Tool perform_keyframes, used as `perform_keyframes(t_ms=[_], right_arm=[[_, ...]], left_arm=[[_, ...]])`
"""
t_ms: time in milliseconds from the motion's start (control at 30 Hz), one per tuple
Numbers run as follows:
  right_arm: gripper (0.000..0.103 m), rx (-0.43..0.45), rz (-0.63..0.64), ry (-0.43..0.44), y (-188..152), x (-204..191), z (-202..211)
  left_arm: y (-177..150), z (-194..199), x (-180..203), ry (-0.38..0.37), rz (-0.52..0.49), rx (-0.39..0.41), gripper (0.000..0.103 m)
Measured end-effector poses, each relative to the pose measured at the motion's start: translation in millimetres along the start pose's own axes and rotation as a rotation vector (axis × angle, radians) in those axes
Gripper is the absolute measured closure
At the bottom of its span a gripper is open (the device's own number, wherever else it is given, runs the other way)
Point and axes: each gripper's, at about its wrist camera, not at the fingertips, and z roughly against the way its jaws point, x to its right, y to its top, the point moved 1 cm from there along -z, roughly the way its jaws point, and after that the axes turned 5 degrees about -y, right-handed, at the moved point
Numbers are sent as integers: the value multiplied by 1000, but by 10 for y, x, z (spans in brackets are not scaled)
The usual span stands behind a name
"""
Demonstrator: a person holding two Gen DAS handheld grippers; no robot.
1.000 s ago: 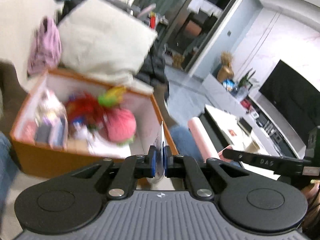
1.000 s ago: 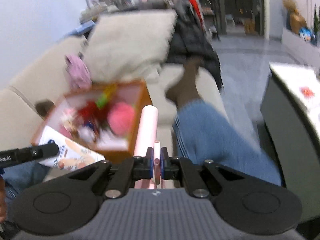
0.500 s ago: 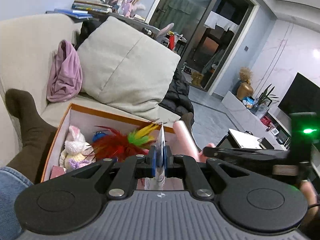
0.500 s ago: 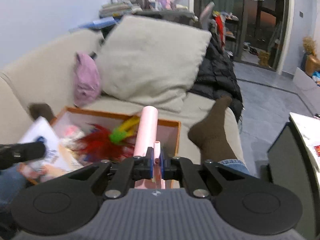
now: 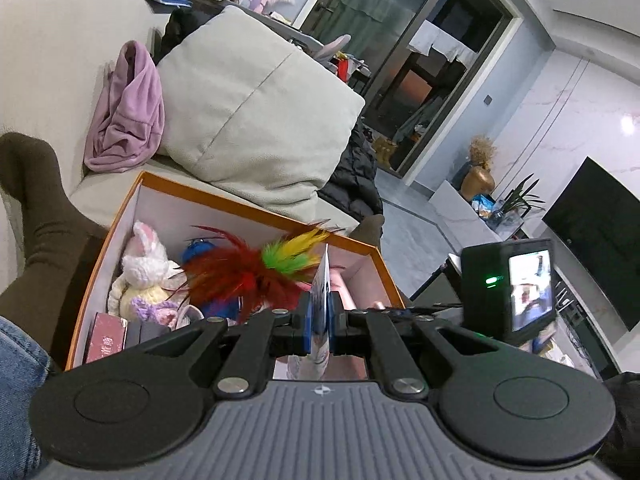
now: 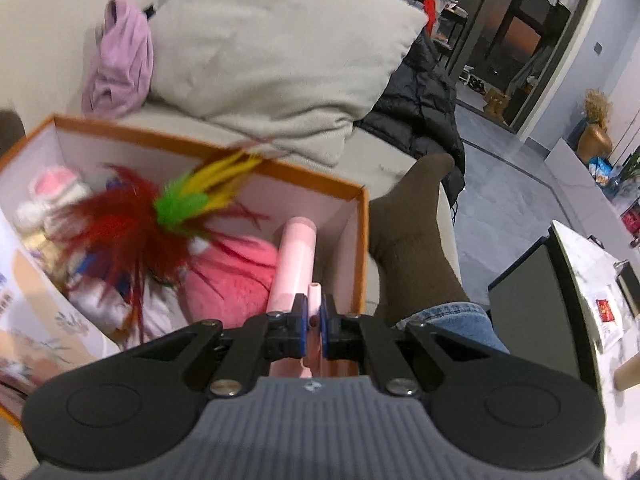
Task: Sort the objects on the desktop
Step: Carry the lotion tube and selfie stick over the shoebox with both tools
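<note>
holding both items over the orange box (image 6: 362, 216) on the sofa, the two grippers look ready to drop them in; the left gripper (image 5: 319, 320) is clamped on a thin printed card (image 5: 322, 280), pinched edge-on so it stands upright between the blue pads, which keeps a floppy sheet from folding; the card hangs above the near right part of the box, just in front of the feather toy (image 5: 256, 270); the right gripper (image 6: 314, 326) is closed tight on the small stem of a pink cylinder (image 6: 294, 264), whose long body points forward and lies inside the box along its right wall, beside the pink plush ball (image 6: 232, 276); gripping the narrow stem rather than the fat tube suits jaws this narrow; the box already holds a knitted rabbit (image 5: 140, 276), a dark red small box (image 5: 106, 338) and a blue toy (image 5: 198, 252) half hidden under the feathers, so free room seems left mainly on the right side; my guess is the cylinder goes down first, since it is already within the walls, and the card after; the risk is the card catching on the feathers or sliding out over the rim; the person's socked foot (image 6: 412, 224) rests just outside the right wall.
</note>
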Motion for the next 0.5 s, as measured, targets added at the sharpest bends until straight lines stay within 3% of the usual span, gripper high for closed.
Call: perform_keyframes(t_ms=[300,500], right_arm=[[95,-31,116,-56,-55,-232,-188],[90,-51,131,-20,-44,-205,-183]], left_arm=[[-39,-47,-102,-4,26,-16,95],[-47,-97,-81,7,22,-31,95]])
